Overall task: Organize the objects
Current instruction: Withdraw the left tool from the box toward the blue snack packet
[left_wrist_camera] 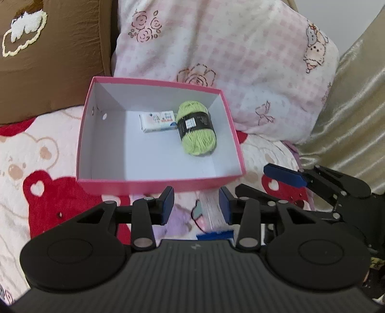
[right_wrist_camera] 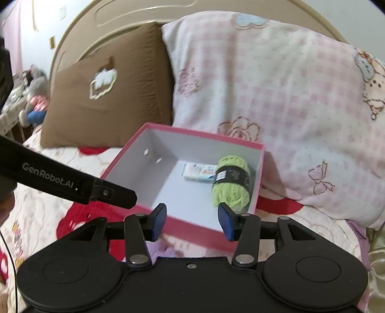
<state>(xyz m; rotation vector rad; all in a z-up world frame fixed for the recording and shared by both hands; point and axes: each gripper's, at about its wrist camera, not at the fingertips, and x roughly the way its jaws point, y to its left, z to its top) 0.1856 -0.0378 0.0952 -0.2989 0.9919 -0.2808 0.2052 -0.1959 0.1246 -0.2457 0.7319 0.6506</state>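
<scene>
I am looking down at a pink box (left_wrist_camera: 158, 186) with a white inside, sitting open on a bed covered by a blanket (left_wrist_camera: 48, 173) printed with red bears. Inside the box, a ball of green yarn (left_wrist_camera: 196, 127) with a black label band is lying toward the right wall, and a small white packet (left_wrist_camera: 158, 121) with blue print is lying just beside it on its left, the two seeming to touch. The rest of the box floor is bare.

My left tongs (left_wrist_camera: 196, 207) are hovering in front of the near wall of the box, released, blue pads apart with nothing between them. My right tongs (right_wrist_camera: 192, 222) are hovering over the near right corner of the box, also released and gripping nothing; in the left wrist view they are showing at the right edge (left_wrist_camera: 286, 177).

Behind the box, a brown pillow (right_wrist_camera: 103, 101) with a white embroidered patch is leaning beside a pink checked pillow (right_wrist_camera: 276, 91) against a beige headboard (right_wrist_camera: 134, 16).
</scene>
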